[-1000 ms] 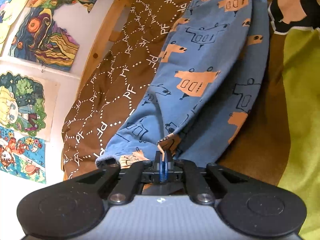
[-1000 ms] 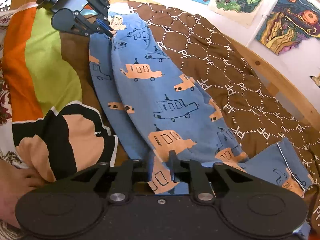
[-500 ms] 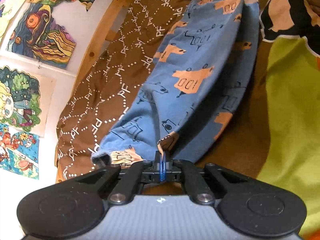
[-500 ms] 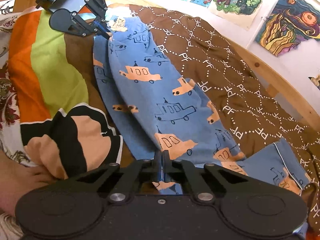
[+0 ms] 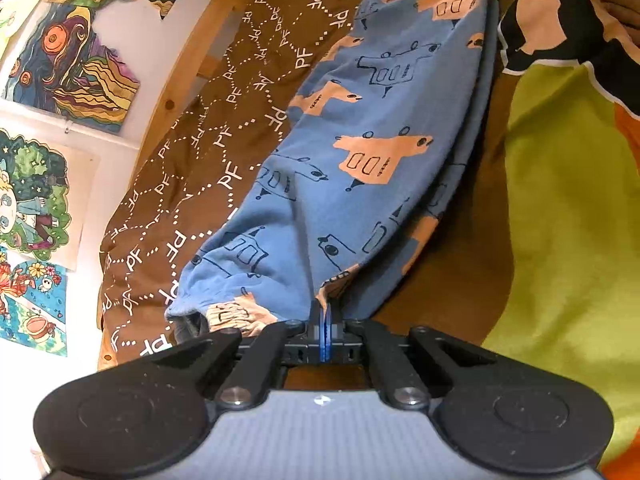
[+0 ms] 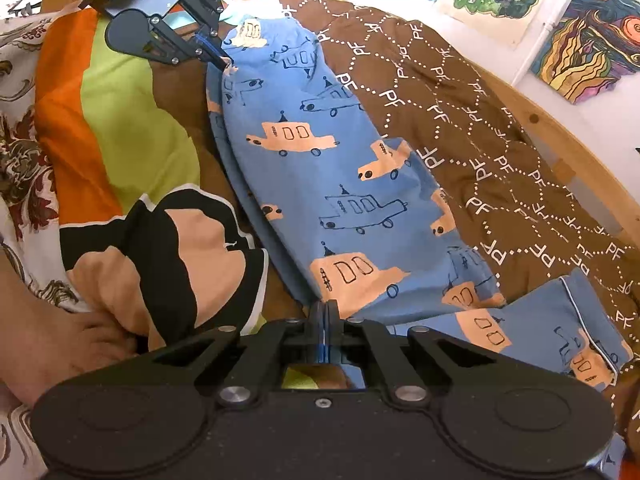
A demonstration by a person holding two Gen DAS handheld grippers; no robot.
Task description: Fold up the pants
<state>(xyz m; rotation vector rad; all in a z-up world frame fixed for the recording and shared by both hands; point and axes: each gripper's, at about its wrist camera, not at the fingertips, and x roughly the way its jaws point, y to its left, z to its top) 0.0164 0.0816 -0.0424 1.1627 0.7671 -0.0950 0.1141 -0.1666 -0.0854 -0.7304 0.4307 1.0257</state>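
1. Two tongs clamped: left tongs [image 5: 325,322] pinch the cuff end of the blue pants [image 6: 344,184], right tongs [image 6: 325,312] pinch the opposite end.
2. Pants lie stretched along the bed, over the brown quilt [image 6: 492,128].
3. Soft, light, floppy cloth; I'd say edges and hems give the surest hold.

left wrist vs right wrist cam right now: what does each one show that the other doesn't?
Only the left wrist view: the left gripper from behind, shut on a pinch of the pants at the leg end, beside the gathered cuff.

Only the right wrist view: the right gripper shut on the pants' near edge, the whole left gripper seen from outside at the far end, a bare hand at lower left, a second blue printed piece at lower right.

Both: the pants stretched between the two grippers, the brown PF-print blanket, the wall drawings.
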